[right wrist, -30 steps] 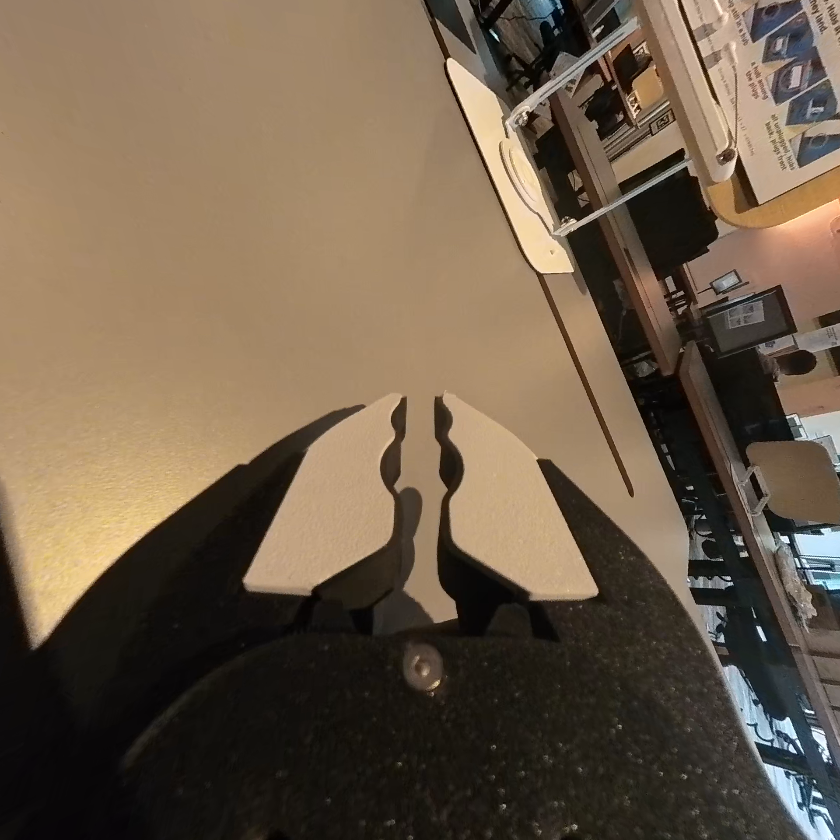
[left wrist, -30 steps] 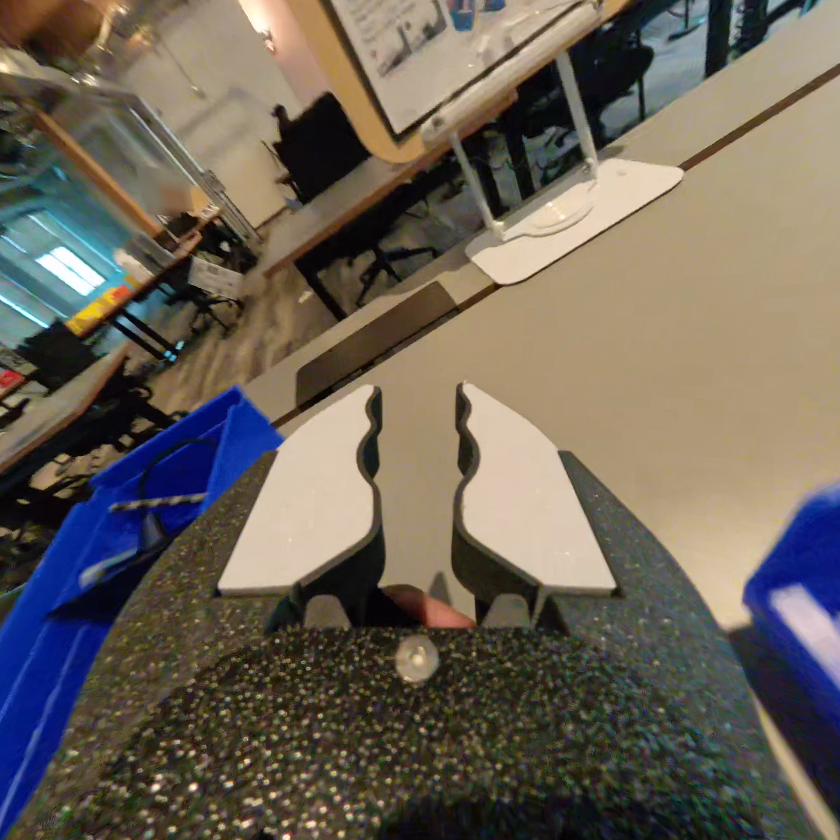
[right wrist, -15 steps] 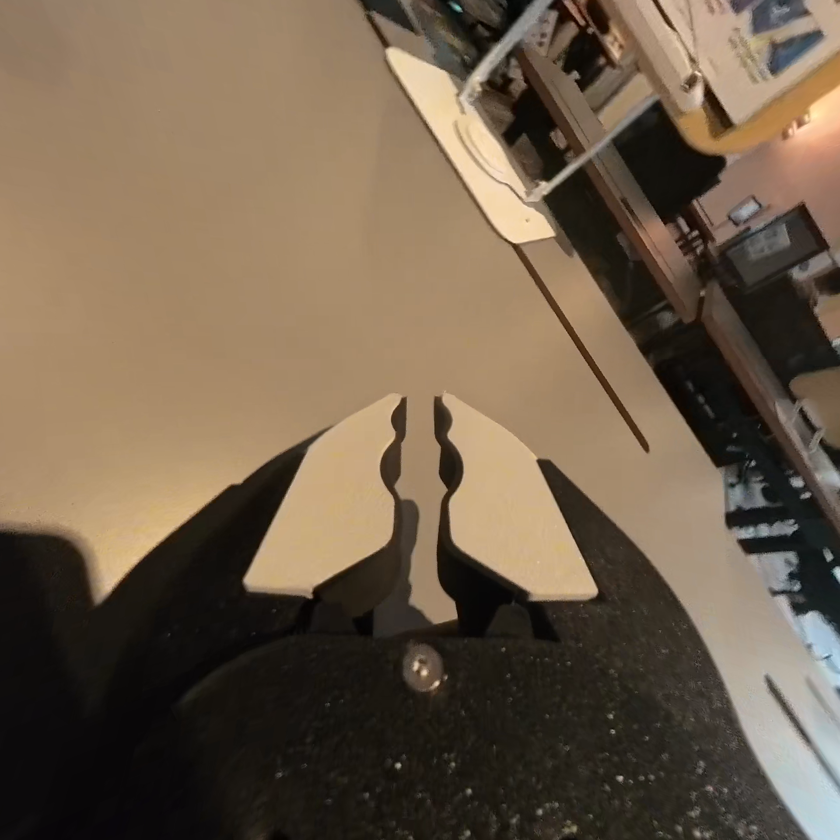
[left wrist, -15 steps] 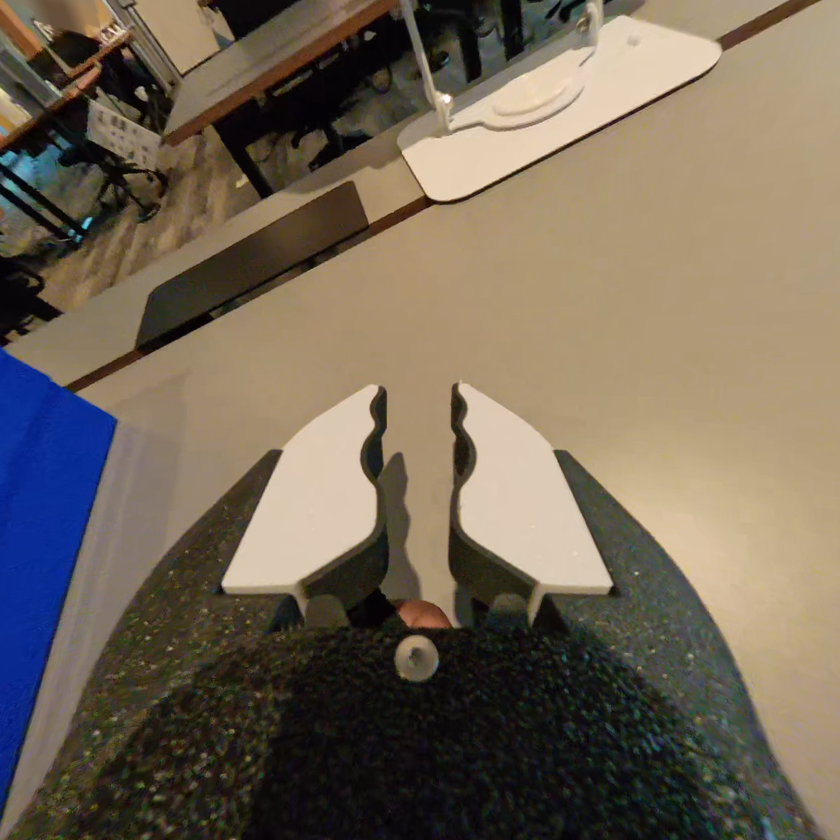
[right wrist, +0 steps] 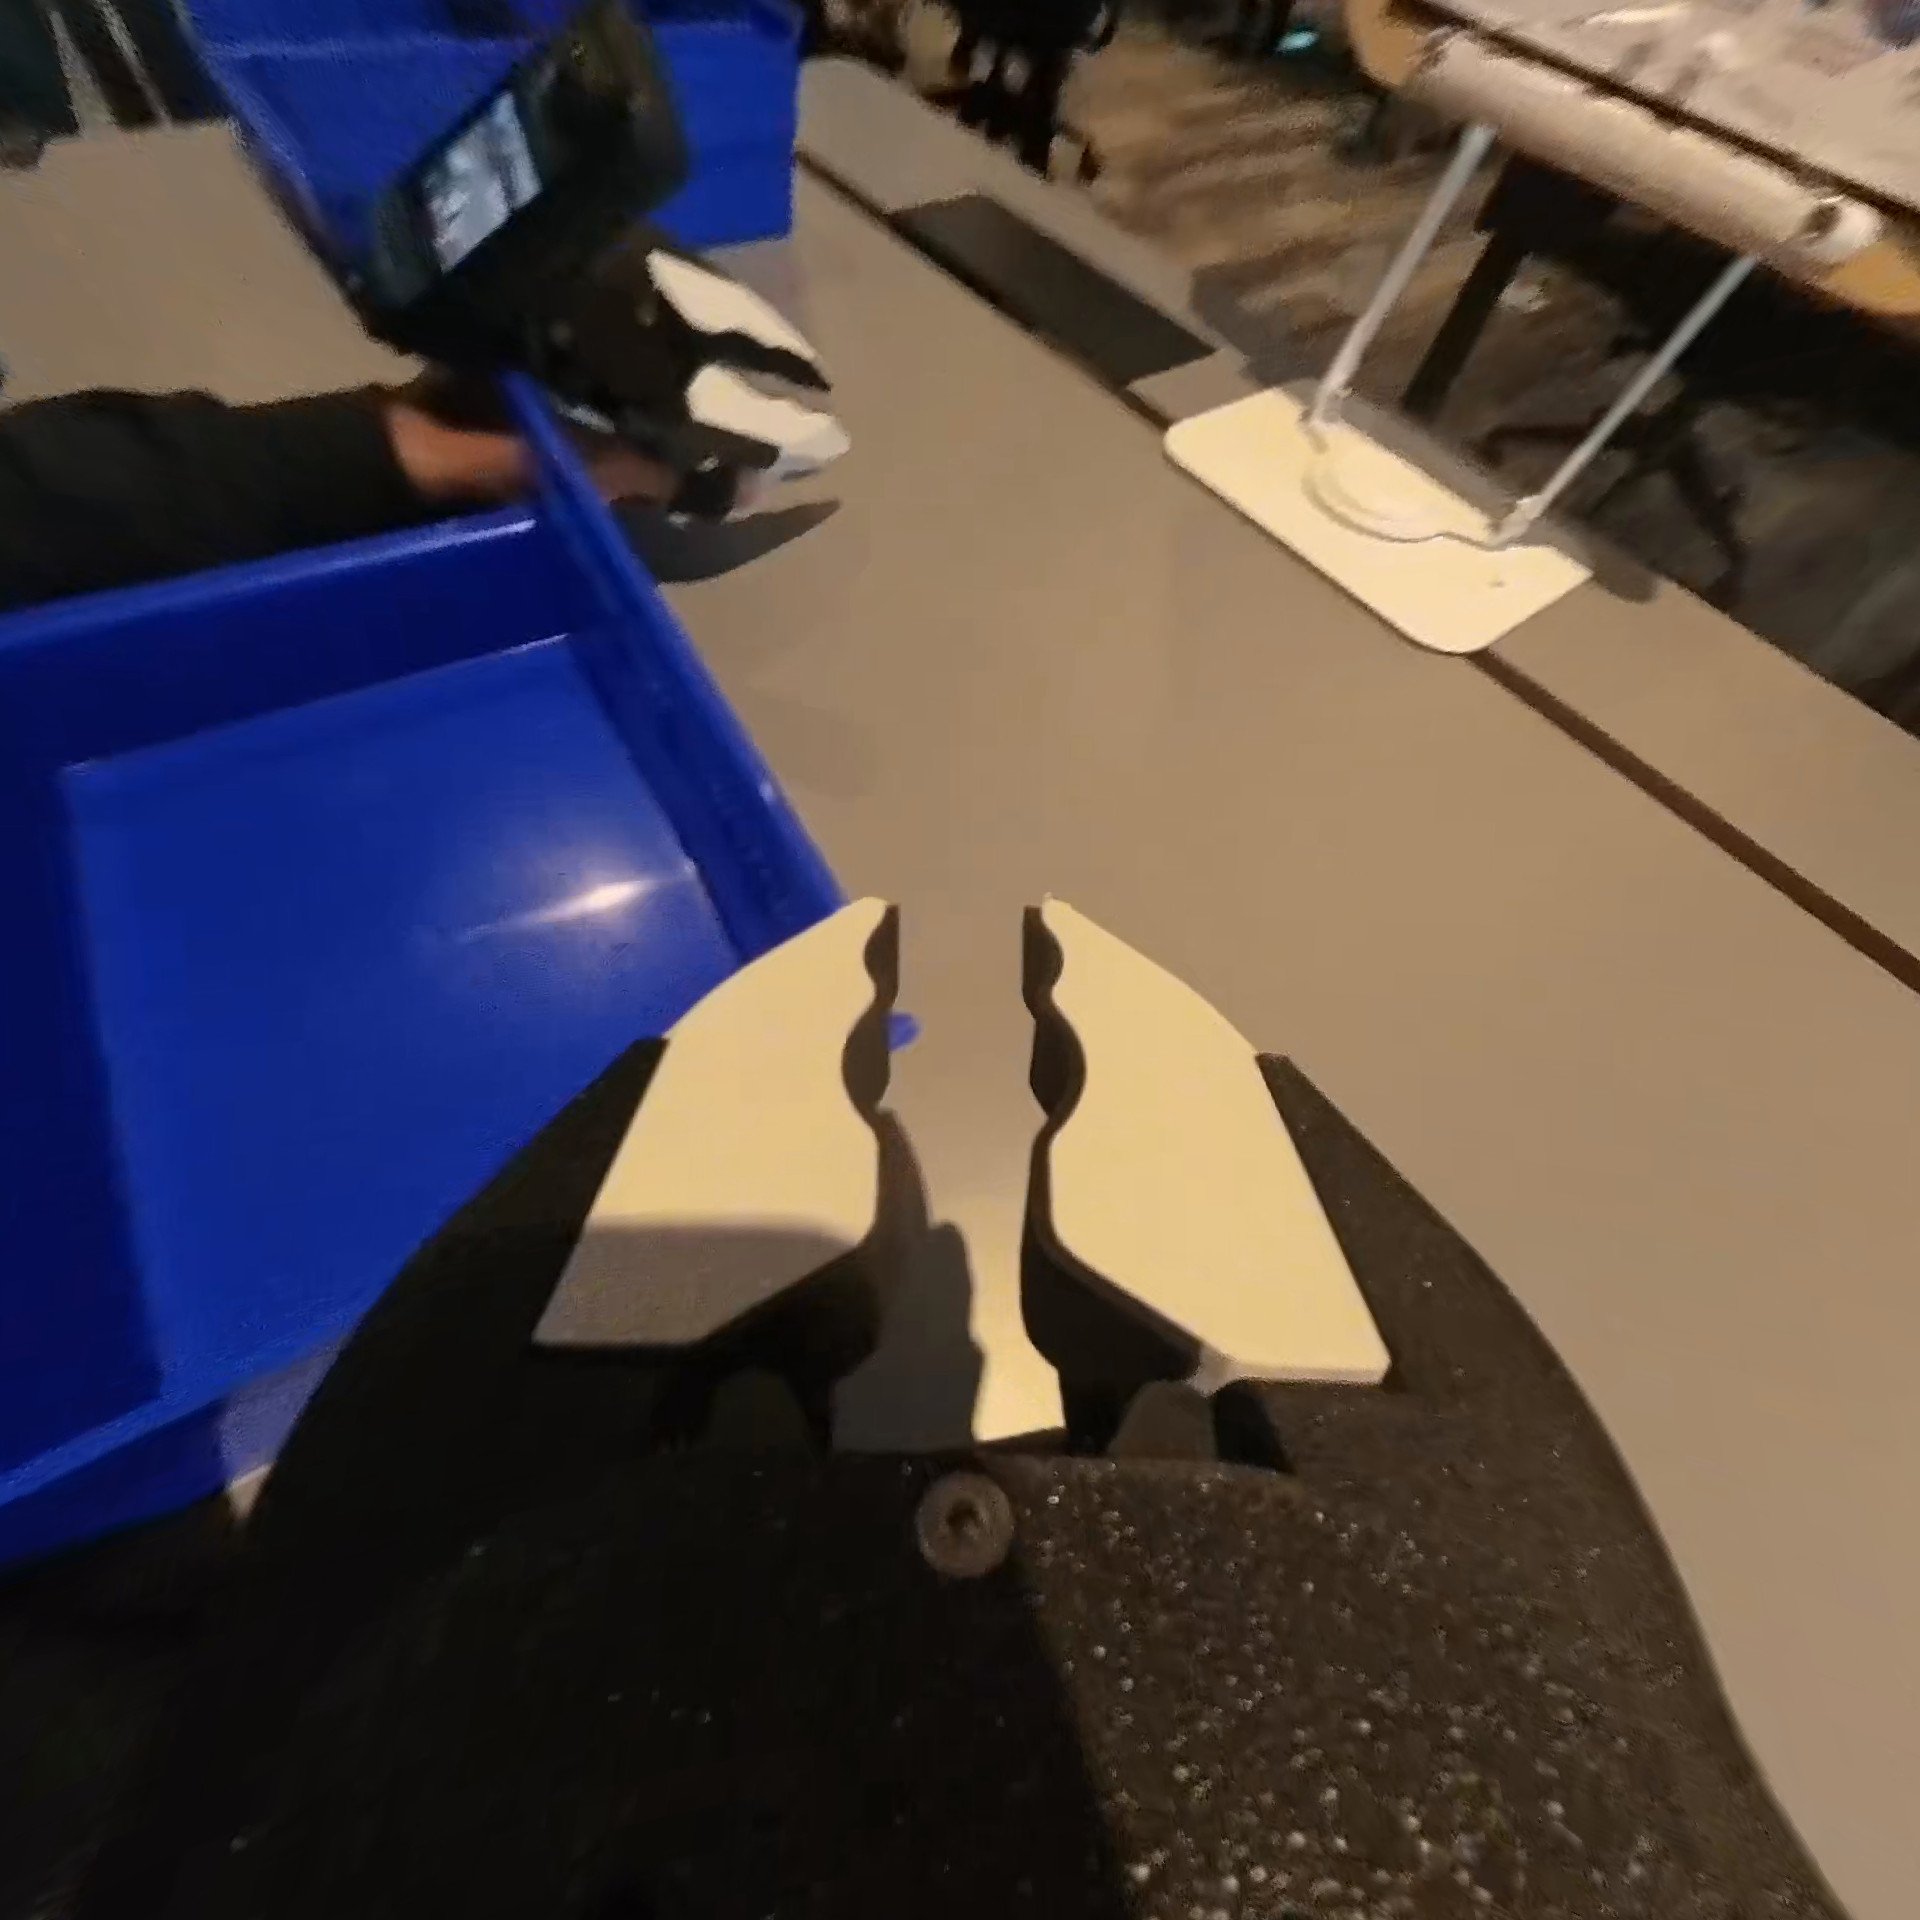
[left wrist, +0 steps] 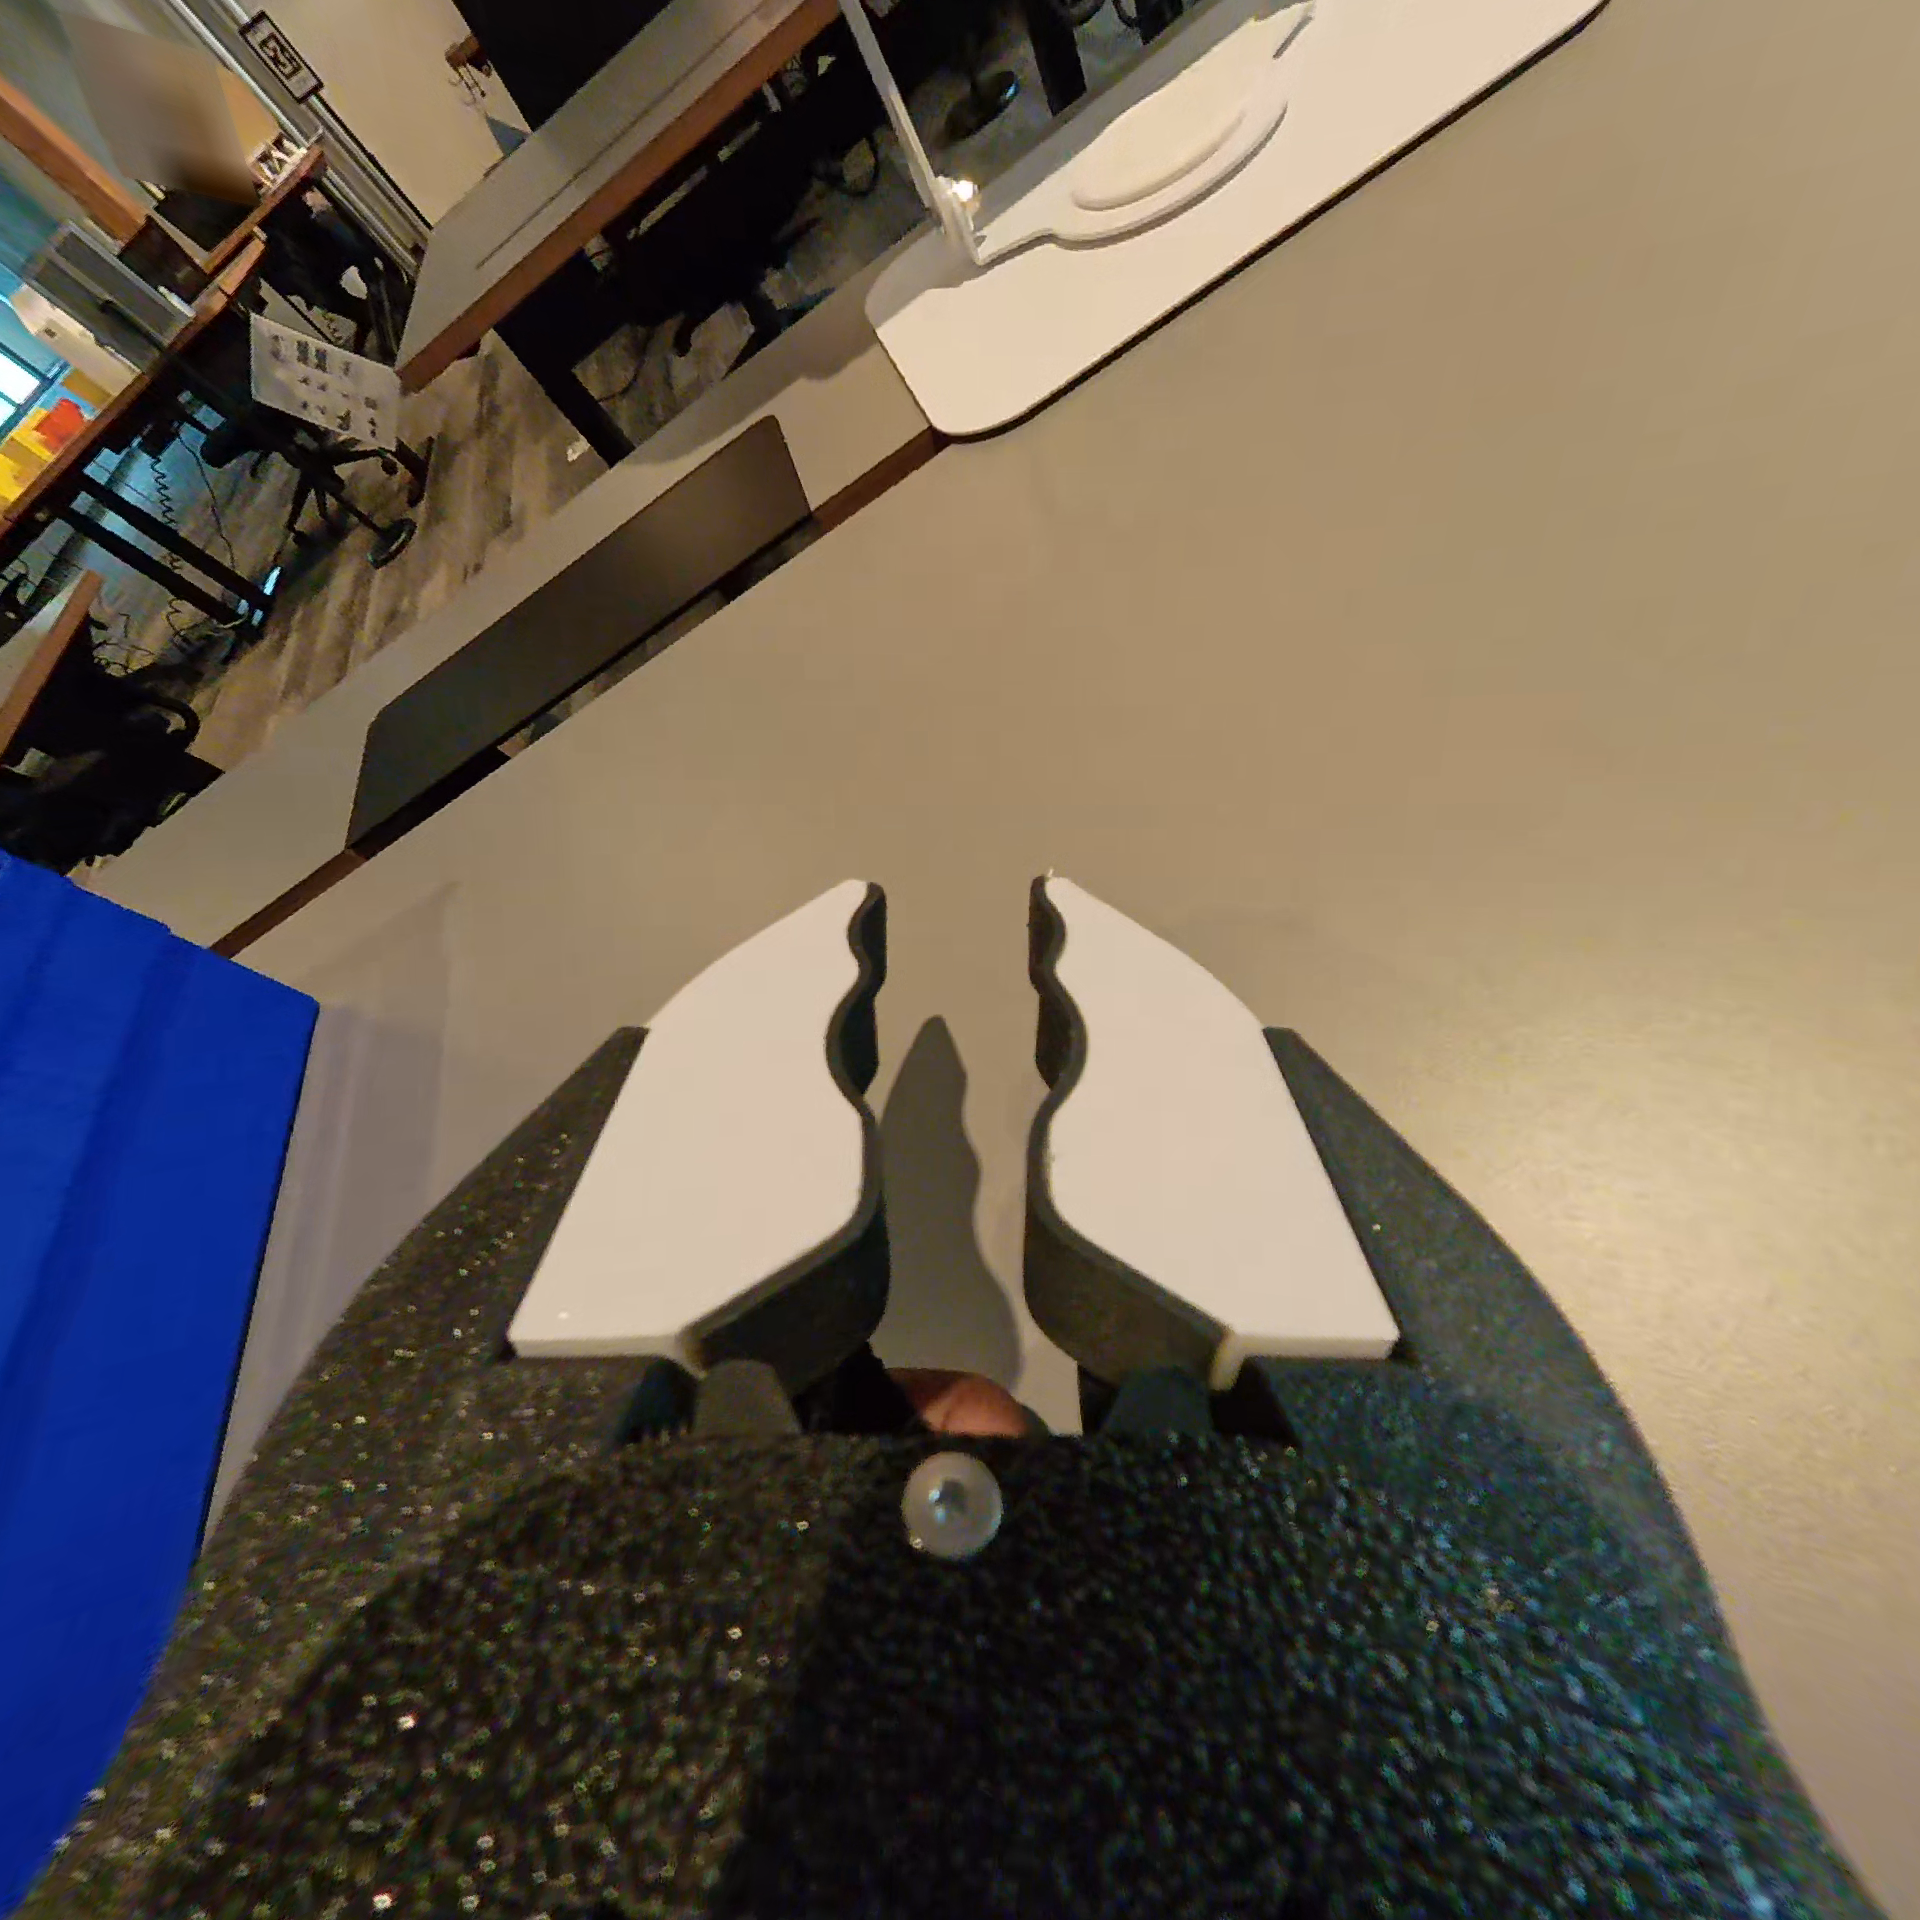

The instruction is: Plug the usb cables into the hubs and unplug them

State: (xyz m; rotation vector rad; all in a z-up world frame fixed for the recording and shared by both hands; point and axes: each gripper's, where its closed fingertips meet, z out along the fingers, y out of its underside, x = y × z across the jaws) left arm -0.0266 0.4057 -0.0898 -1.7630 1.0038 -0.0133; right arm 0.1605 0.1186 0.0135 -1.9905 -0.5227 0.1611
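Note:
No USB cable or hub shows in either view. My left gripper (left wrist: 956, 894) is open and empty, low over the bare grey table (left wrist: 1351, 727). My right gripper (right wrist: 961, 914) is open and empty, just right of a blue bin (right wrist: 665, 665) whose visible floor is bare. The left gripper also shows in the right wrist view (right wrist: 769, 395), held by a hand in a dark sleeve beyond that bin, with its white fingers apart.
A blue bin wall (left wrist: 125, 1247) stands at the left edge of the left wrist view. A second blue bin (right wrist: 727, 135) stands farther back. A white stand base (left wrist: 1195, 260) (right wrist: 1382, 520) and a black panel (left wrist: 582, 623) lie near the table's far edge. My right fingertips sit around 35 centimetres from my left ones. My left tips are roughly 30 centimetres from the black panel (left wrist: 582, 623). It turns up in the right wrist view (right wrist: 1062, 292) as well.
The right wrist view has swung left, bringing the blue bin and the left gripper into sight, and its jaws have opened a little. The left gripper has tilted slightly, still open.

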